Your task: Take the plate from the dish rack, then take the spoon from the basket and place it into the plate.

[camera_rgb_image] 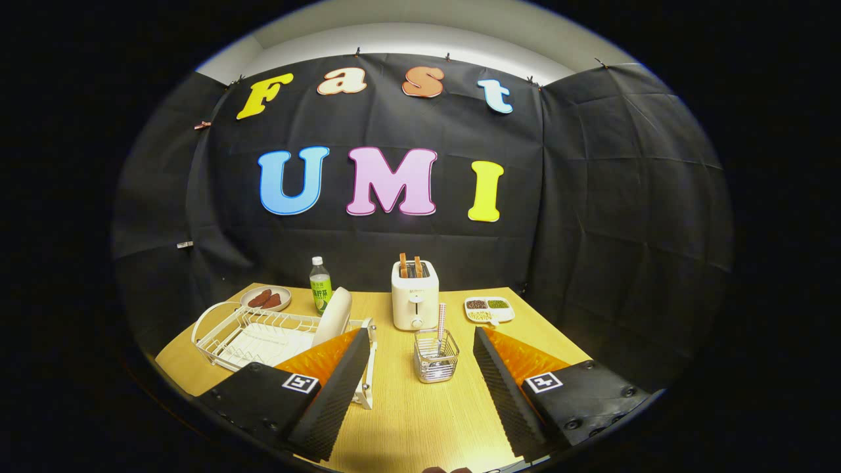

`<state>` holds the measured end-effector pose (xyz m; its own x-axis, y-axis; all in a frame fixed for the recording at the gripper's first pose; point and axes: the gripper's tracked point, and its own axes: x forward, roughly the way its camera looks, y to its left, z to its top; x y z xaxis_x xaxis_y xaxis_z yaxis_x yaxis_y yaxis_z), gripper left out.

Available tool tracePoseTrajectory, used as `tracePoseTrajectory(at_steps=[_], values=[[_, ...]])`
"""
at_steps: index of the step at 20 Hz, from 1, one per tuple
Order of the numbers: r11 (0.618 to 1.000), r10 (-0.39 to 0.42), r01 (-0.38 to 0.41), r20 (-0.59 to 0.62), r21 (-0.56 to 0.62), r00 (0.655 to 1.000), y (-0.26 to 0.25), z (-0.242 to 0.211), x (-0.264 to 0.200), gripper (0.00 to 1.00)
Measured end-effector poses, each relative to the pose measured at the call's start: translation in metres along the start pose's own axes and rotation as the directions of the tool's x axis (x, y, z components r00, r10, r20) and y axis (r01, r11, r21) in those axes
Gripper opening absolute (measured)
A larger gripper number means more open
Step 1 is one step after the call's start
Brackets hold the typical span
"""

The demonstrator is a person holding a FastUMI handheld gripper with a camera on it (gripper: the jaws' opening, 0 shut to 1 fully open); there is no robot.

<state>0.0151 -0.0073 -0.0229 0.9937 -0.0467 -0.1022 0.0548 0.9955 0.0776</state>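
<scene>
Gripper (420, 368) fingers spread wide at lower centre, holding nothing. Plate (332, 316) stands upright in the dish rack (223, 328) at lower left; spoon (441, 323) stands in the basket (436, 357) between the fingertips.

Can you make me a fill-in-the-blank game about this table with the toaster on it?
1. The white plate stands on its edge in the dish ____.
2. The spoon sticks up out of the wire ____, just ahead of the fingers.
3. The gripper holds nothing: its two fingers are wide ____.
4. Two slices of toast poke out of the white ____ behind the basket.

Missing words: rack; basket; open; toaster
</scene>
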Motion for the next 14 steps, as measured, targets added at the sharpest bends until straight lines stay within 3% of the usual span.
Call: tracePoseTrajectory(at_steps=[4, 11, 14], values=[[0.999, 0.036, -0.036, -0.014, -0.006, 0.999, 0.013, 0.010, 0.018, 0.98], [0.976, 0.187, -0.195, -0.082, -0.096, 0.979, 0.066, 0.034, 0.060, 0.98], [0.967, 0.231, -0.242, -0.127, -0.084, 0.965, 0.088, 0.036, 0.083, 0.98]])
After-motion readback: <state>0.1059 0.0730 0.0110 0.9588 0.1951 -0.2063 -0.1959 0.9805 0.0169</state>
